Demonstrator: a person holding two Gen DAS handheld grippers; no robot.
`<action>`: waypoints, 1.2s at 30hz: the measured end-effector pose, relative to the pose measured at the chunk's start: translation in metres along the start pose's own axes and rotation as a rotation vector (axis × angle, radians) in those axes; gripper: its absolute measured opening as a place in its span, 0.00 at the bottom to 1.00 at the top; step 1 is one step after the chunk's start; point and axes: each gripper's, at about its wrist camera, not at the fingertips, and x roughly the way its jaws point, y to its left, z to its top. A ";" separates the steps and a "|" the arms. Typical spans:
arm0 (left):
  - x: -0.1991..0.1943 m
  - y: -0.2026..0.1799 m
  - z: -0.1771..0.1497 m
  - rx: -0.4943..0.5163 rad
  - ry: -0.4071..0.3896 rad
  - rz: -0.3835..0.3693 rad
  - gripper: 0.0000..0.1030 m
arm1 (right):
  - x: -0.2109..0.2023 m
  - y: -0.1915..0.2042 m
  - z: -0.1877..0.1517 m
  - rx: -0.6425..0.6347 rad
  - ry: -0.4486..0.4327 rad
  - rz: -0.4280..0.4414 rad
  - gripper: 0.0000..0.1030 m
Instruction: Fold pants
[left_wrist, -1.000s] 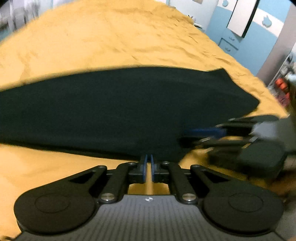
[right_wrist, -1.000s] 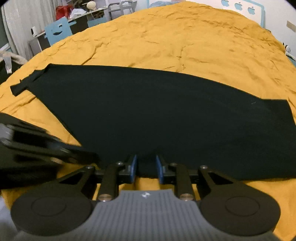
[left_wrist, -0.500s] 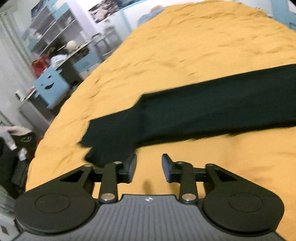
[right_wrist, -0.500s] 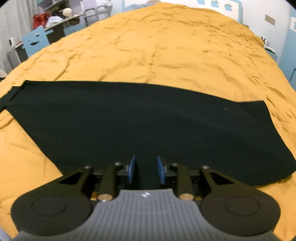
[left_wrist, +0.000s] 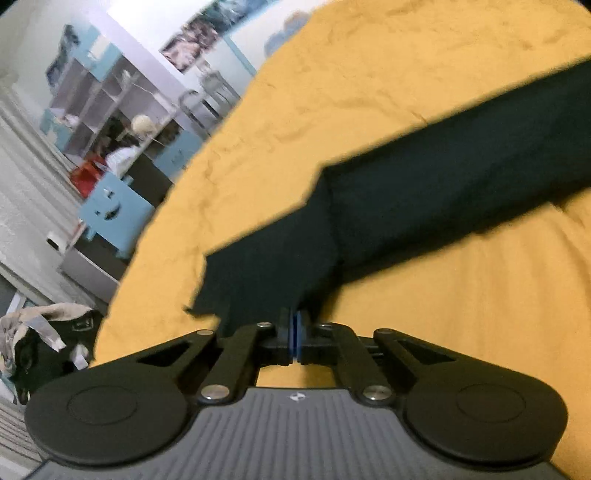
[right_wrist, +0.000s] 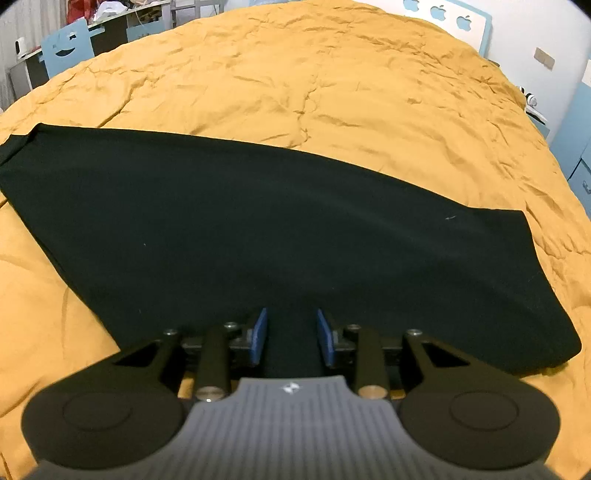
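The black pants (right_wrist: 280, 236) lie spread on the orange bed cover (right_wrist: 332, 92), already doubled lengthwise so that one leg rests on the other, making a long dark band across the bed. The left gripper (left_wrist: 294, 334) sits at the narrow cuff end, its jaws having just closed all the way; the blue pads meet at the hem, and the fabric edge appears pinched between them, though the blur leaves this a little uncertain. The right gripper (right_wrist: 291, 334) hovers over the near edge of the wider waist end, its jaws having just opened to a narrow gap, with cloth beneath them but not pressed. By my reading, the lengthwise fold is done, and the crosswise folds, bringing cuffs toward the waistband, are still to come.
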 end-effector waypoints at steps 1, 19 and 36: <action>0.001 0.010 0.004 -0.031 -0.008 0.000 0.01 | 0.000 0.000 0.000 -0.004 0.001 -0.002 0.26; 0.130 0.128 0.059 -0.261 0.145 0.106 0.10 | -0.003 0.004 -0.002 -0.015 -0.002 -0.025 0.27; 0.067 0.196 -0.046 -1.135 0.165 -0.209 0.41 | -0.025 0.010 -0.009 -0.038 -0.026 -0.040 0.28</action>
